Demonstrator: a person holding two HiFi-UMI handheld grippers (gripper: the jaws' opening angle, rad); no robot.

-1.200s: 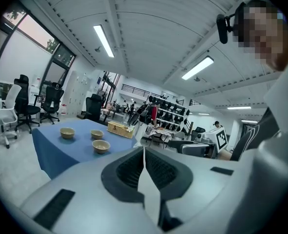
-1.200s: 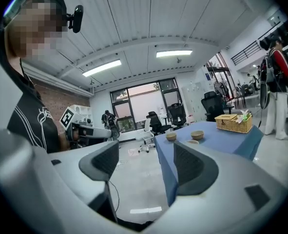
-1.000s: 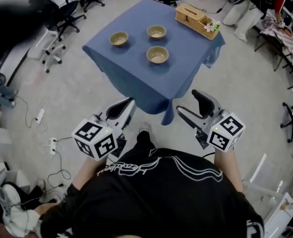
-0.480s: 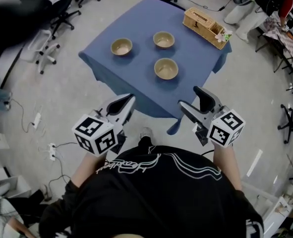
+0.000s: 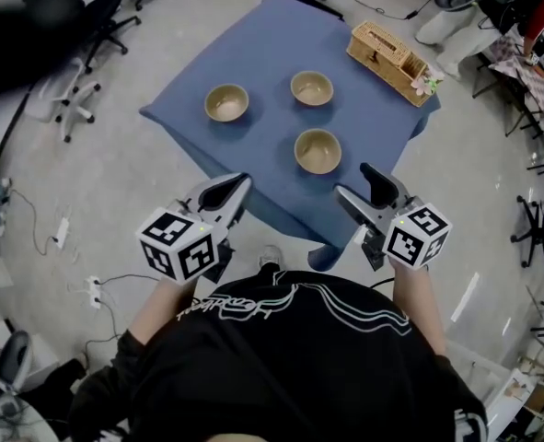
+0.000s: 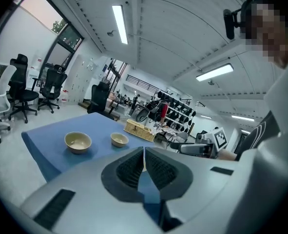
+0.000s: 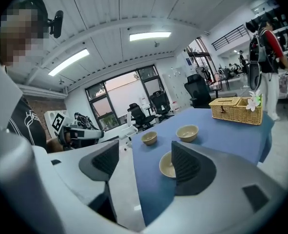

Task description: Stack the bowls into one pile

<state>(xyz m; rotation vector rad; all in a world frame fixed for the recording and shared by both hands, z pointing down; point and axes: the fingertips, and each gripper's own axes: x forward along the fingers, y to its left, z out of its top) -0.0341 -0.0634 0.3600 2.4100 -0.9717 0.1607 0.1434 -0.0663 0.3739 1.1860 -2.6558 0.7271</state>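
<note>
Three tan bowls stand apart on the blue-clothed table (image 5: 262, 145): a left bowl (image 5: 226, 103), a far bowl (image 5: 311, 88) and a near bowl (image 5: 318, 151). Both grippers hover short of the table's near corner and hold nothing. My left gripper (image 5: 231, 187) is shut, its jaws pressed together (image 6: 144, 152); past them I see the left bowl (image 6: 78, 142) and the far bowl (image 6: 119, 139). My right gripper (image 5: 365, 191) is open (image 7: 146, 157). Its right jaw partly hides the near bowl (image 7: 166, 165), and the other two bowls (image 7: 149, 138) (image 7: 187, 132) lie beyond.
A wicker basket (image 5: 391, 51) with a white flower sits at the table's far right corner. Office chairs (image 5: 74, 99) stand on the floor to the left and behind. Cables (image 5: 97, 293) lie on the floor at the left.
The table and bowls have drawn nearer and lower in the head view as the person moved up to it. Both grippers keep their states, the left shut and the right open.
</note>
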